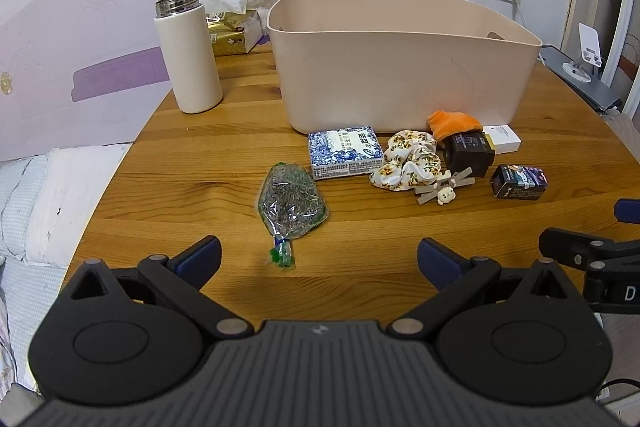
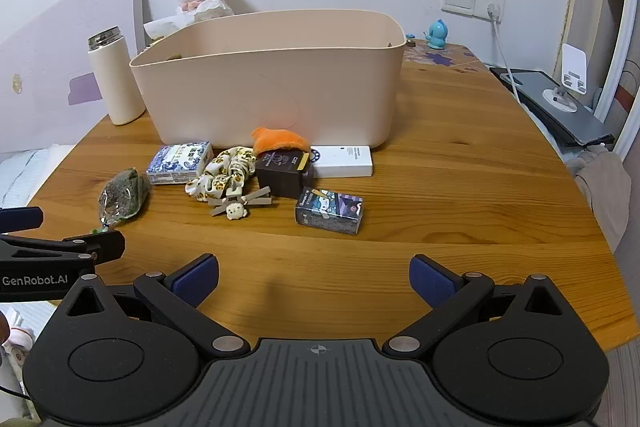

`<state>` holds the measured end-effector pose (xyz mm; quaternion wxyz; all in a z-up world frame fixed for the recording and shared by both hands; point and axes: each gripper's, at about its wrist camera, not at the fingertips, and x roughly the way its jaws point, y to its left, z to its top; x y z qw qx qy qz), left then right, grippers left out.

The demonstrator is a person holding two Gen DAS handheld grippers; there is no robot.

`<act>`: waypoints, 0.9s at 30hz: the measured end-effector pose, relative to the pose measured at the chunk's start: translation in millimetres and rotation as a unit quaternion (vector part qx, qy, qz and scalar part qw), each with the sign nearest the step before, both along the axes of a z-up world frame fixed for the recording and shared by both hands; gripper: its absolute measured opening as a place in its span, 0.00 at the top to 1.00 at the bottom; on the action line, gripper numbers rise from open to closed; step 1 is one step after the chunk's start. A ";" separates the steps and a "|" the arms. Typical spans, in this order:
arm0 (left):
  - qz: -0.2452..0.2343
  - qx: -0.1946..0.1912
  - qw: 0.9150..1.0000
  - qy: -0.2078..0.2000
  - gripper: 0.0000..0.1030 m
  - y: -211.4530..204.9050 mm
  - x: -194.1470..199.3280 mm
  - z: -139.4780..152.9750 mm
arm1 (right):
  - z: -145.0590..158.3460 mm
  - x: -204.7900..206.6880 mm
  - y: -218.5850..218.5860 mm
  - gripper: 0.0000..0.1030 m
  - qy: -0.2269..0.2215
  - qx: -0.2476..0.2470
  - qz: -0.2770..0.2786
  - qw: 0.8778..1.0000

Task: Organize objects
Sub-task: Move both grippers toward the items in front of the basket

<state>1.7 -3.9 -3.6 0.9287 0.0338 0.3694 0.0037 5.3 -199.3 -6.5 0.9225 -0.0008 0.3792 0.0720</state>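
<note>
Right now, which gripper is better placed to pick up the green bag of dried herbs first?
Left. The herb bag lies almost straight ahead of the open left gripper. From the open right gripper, it sits far off to the side, behind the left gripper.

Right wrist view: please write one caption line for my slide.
Open right gripper hovers over wooden table; small items lie before beige bin.

The right gripper (image 2: 314,281) hangs wide open, empty, above the wooden table (image 2: 460,195). Small items lie before the beige bin (image 2: 272,95).
</note>
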 end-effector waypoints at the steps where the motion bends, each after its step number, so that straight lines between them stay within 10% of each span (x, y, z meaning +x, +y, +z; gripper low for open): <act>1: 0.000 0.000 1.000 0.000 0.00 0.0 0.1 0.0 | -0.2 0.3 0.1 0.00 0.000 0.000 0.000 1.000; 27: -0.001 0.003 1.000 0.007 0.00 0.0 4.3 -3.9 | -7.1 6.5 0.7 0.00 0.011 0.003 0.000 1.000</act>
